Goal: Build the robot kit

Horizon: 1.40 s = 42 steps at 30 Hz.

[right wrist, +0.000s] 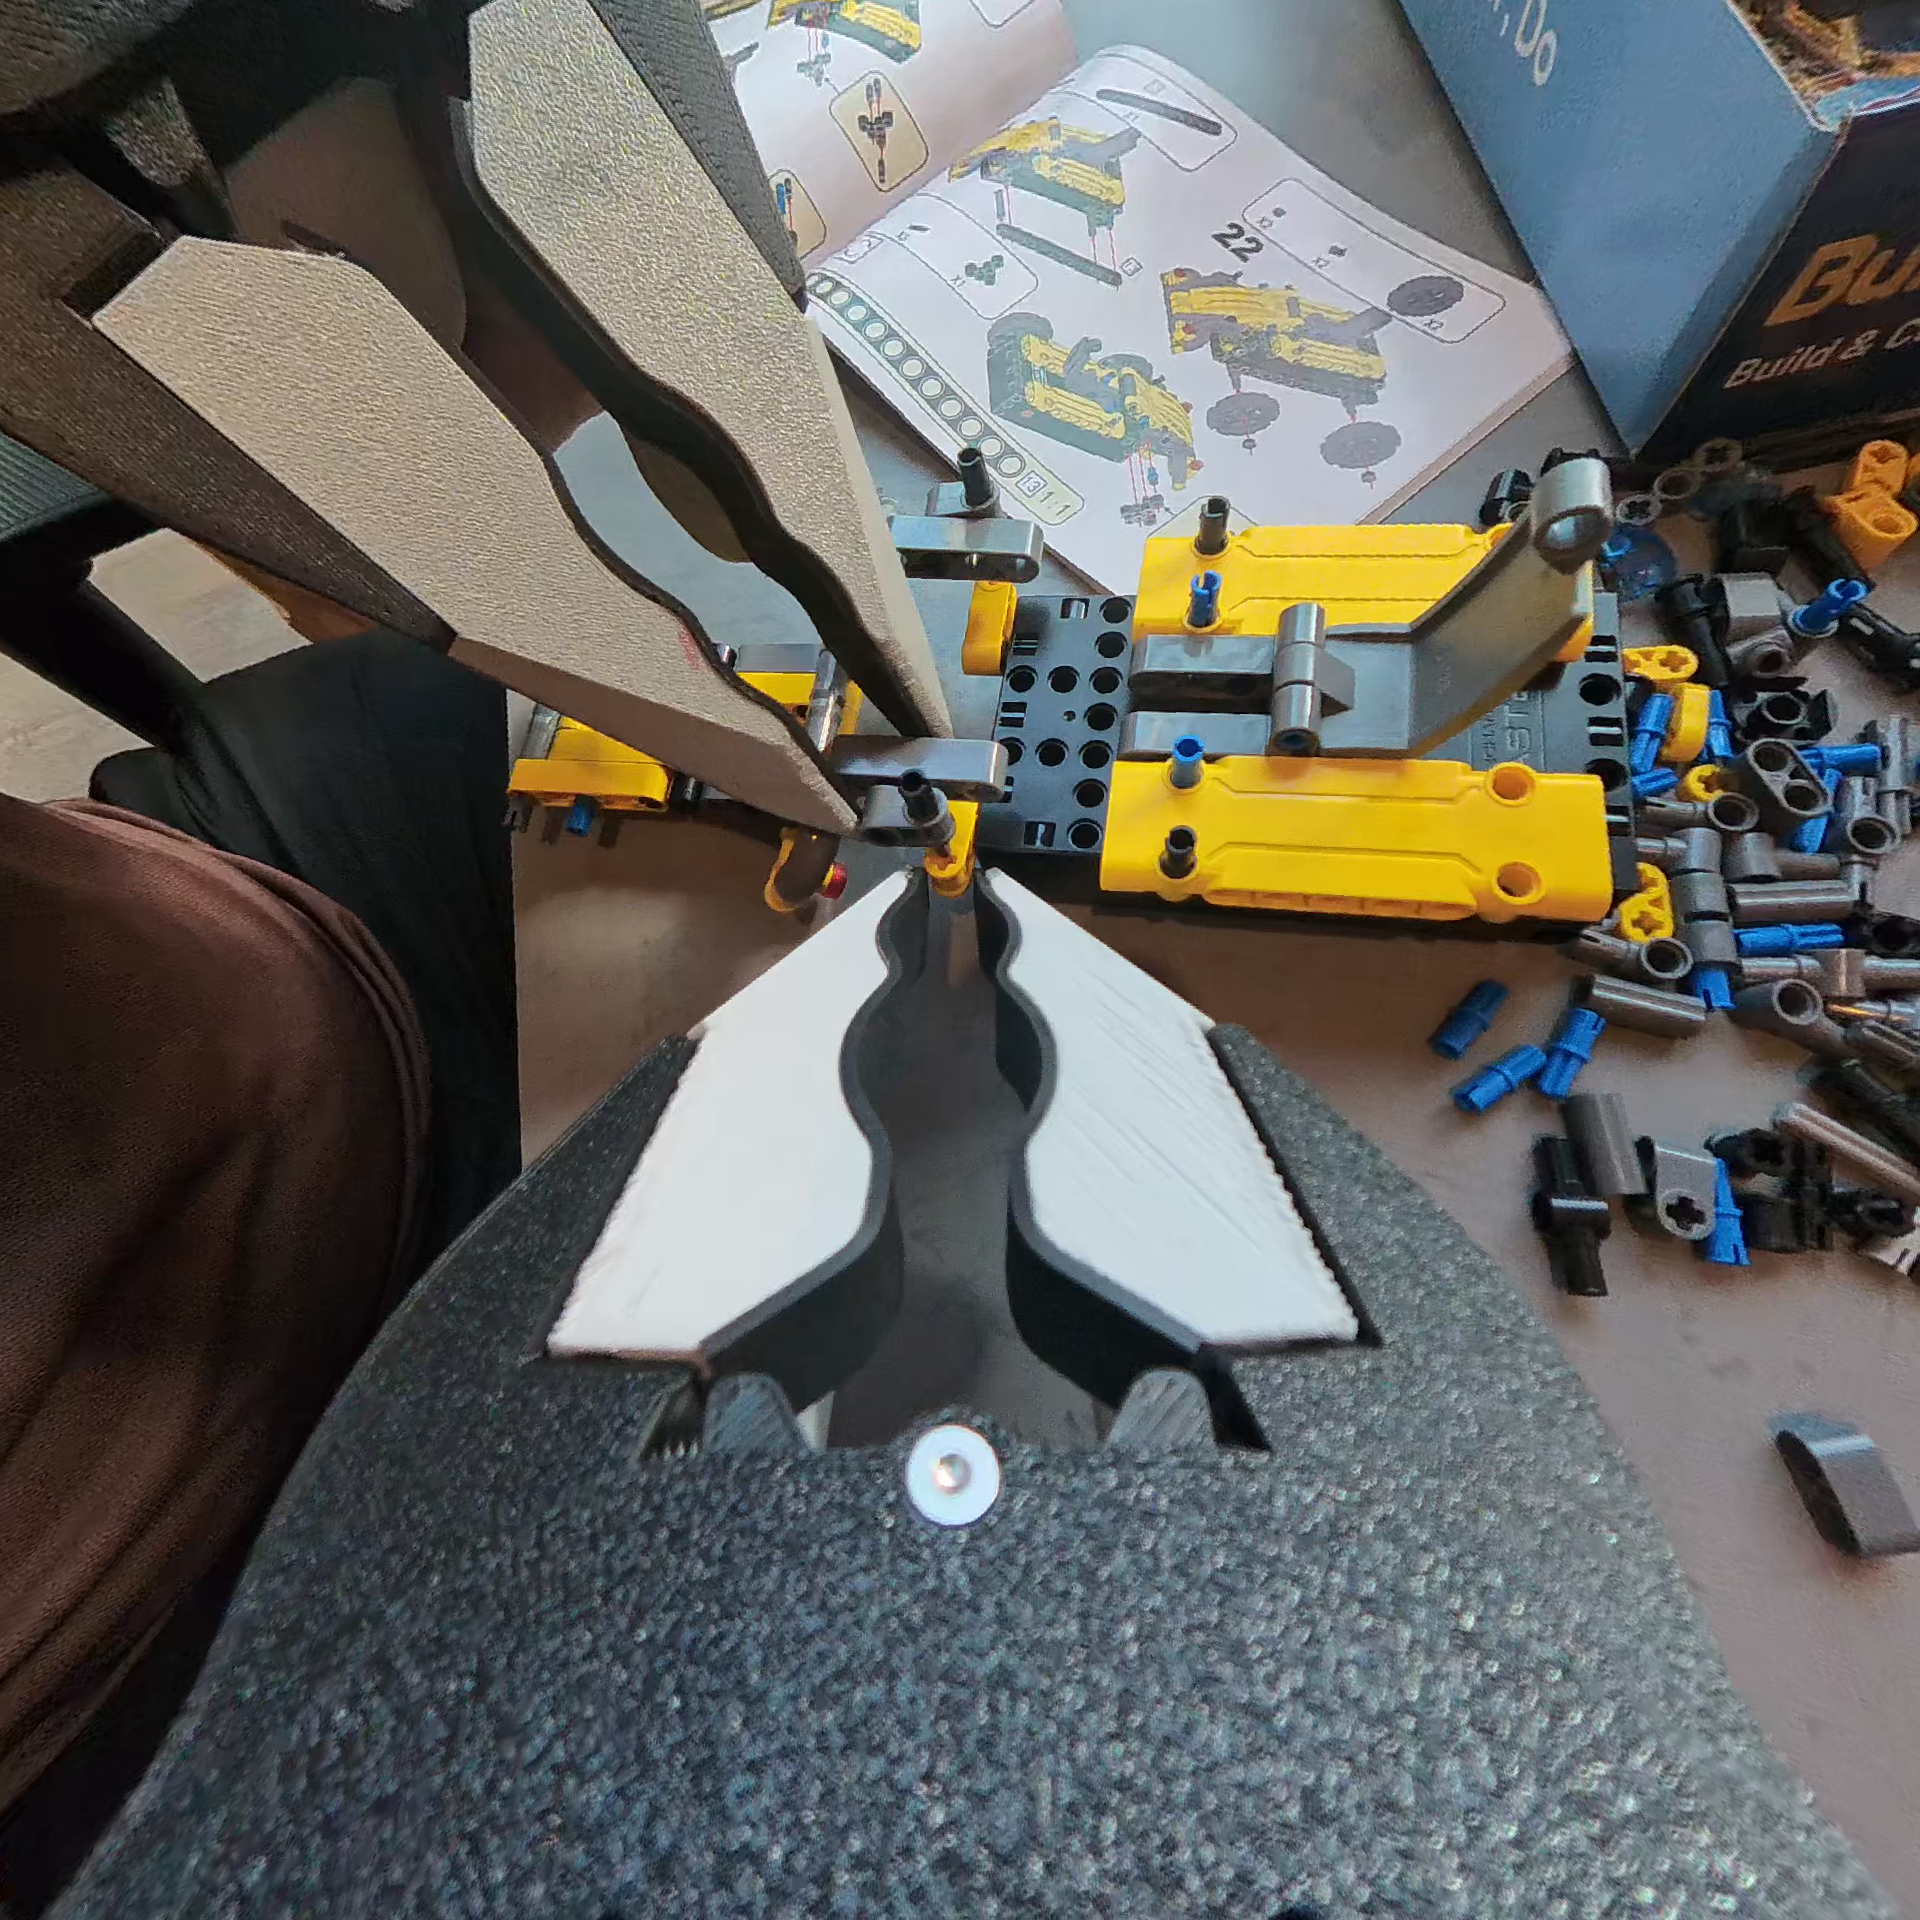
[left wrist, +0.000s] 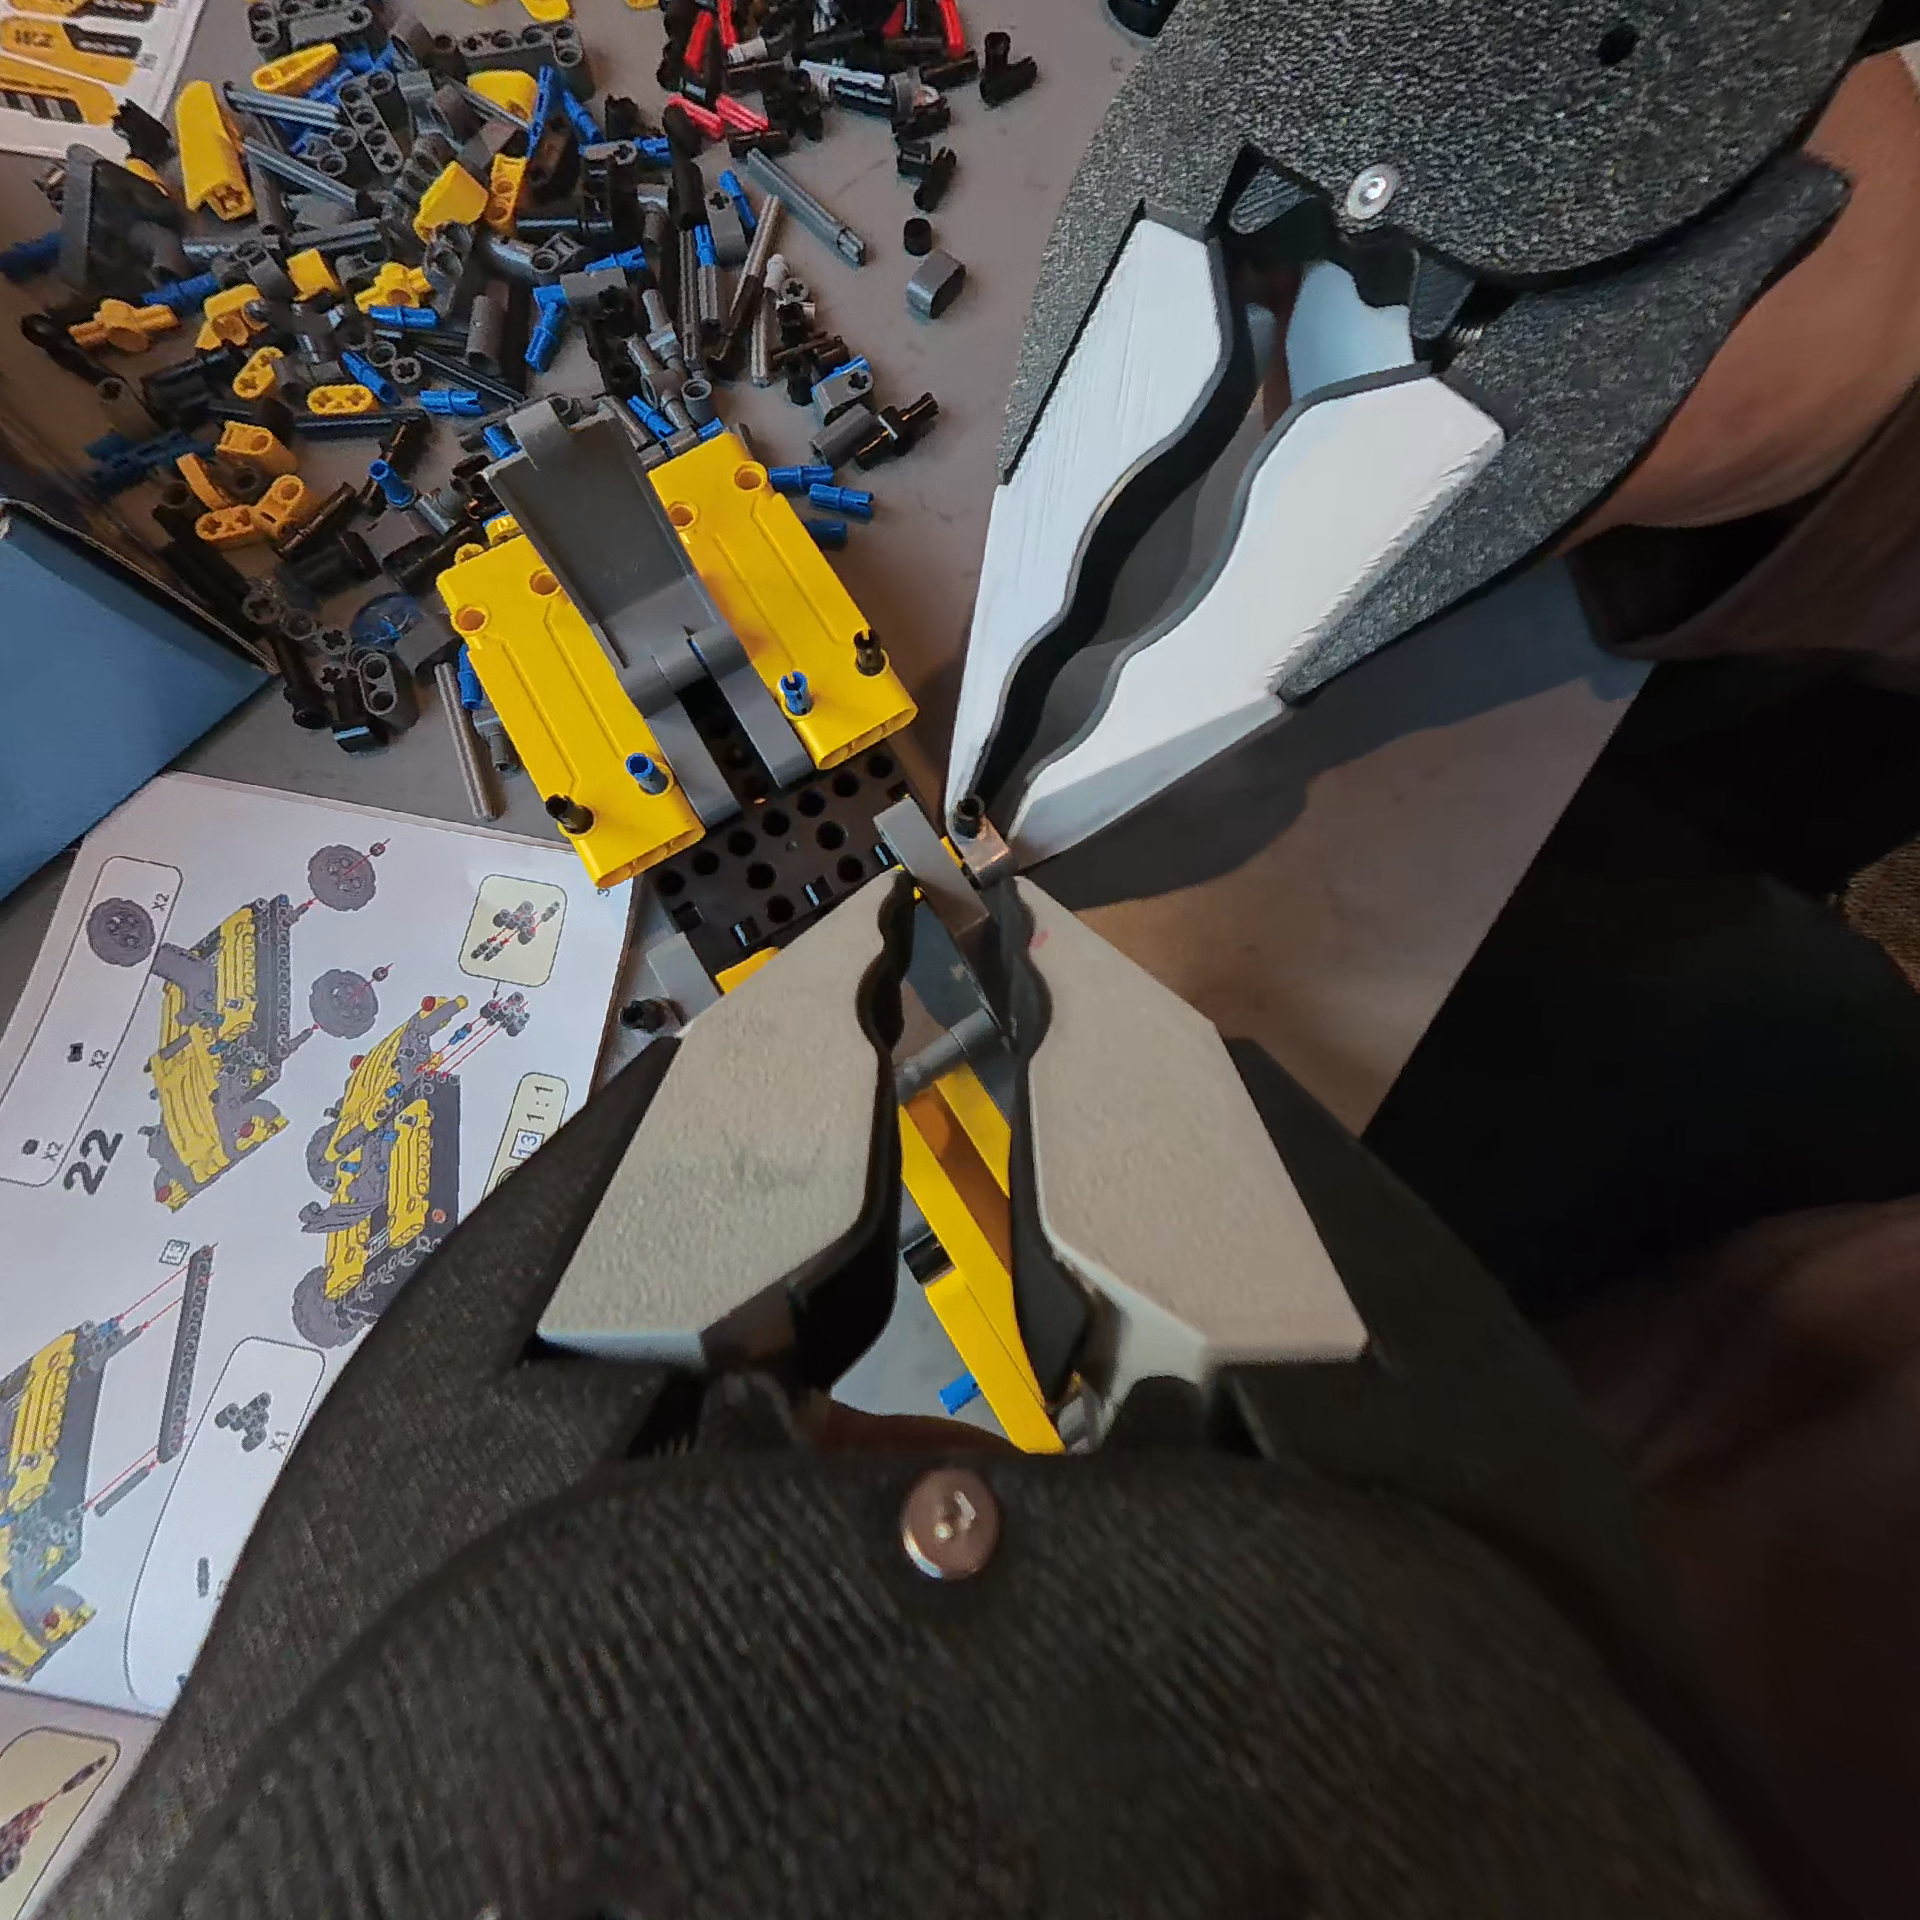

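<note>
On a grey table (left wrist: 1195, 966) strewn with loose pins, the left gripper (left wrist: 961, 914) pinches the yellow model's (right wrist: 1340, 717) grey liftarm (right wrist: 920, 764), while the right gripper (right wrist: 940, 883), nearly closed, nips its small pin connector (right wrist: 904, 816); steady, square pressure seems wise.

Glossy plastic model (right wrist: 1340, 831) – matt paper booklet (right wrist: 1195, 260) – grainy, rough gripper fingers (right wrist: 1132, 1153).

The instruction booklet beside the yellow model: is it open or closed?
Open. The instruction booklet lies flat on the table with printed step pages facing up, beside the yellow model, near the blue box.
</note>
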{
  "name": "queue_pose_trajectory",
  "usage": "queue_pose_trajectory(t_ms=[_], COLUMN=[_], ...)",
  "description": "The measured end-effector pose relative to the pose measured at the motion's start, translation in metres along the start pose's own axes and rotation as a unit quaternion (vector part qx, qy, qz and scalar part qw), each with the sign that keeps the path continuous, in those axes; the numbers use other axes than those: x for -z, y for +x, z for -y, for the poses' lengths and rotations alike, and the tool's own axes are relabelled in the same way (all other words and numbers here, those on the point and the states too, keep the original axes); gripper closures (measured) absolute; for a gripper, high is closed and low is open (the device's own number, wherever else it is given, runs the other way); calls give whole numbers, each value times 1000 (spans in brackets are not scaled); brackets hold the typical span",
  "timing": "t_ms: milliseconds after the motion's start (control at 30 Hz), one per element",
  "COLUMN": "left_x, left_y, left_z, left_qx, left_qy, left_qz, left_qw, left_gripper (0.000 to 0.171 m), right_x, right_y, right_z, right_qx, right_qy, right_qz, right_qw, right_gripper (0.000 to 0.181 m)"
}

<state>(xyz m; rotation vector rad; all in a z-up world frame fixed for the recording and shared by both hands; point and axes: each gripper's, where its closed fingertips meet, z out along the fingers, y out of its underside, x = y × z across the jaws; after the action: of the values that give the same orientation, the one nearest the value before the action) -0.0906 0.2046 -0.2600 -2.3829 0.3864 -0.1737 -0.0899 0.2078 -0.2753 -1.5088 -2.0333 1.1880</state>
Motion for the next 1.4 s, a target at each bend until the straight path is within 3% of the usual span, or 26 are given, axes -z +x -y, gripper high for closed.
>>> queue_pose_trajectory(t_ms=[667,867,1000,1167,1300,1400], left_x=[-1,0,3,6,13,21], left_y=[1,1,0,-6,-15,-24], left_z=[-1,-1,1,3,7,9], left_qx=[15,20,13,1,-16,-24], left_qy=[4,2,5,-3,4,4], left_qz=[-10,1,7,7,18,30], left_qw=[1000,1000,1000,1000,1000,999], left_gripper=[159,160,150,147,144,143], right_x=[9,9,5,7,22,41], right_y=[-1,4,4,5,8,31], right_z=[5,-4,-8,-14,-13,-16], right_qx=[-30,1,21,-41,-61,-14], right_qy=[26,3,-12,-18,8,2], right_qz=[39,8,-16,-25,-34,-91], right_qw=[998,1000,1000,999,997,996], right_gripper=[174,175,173,169,169,165])
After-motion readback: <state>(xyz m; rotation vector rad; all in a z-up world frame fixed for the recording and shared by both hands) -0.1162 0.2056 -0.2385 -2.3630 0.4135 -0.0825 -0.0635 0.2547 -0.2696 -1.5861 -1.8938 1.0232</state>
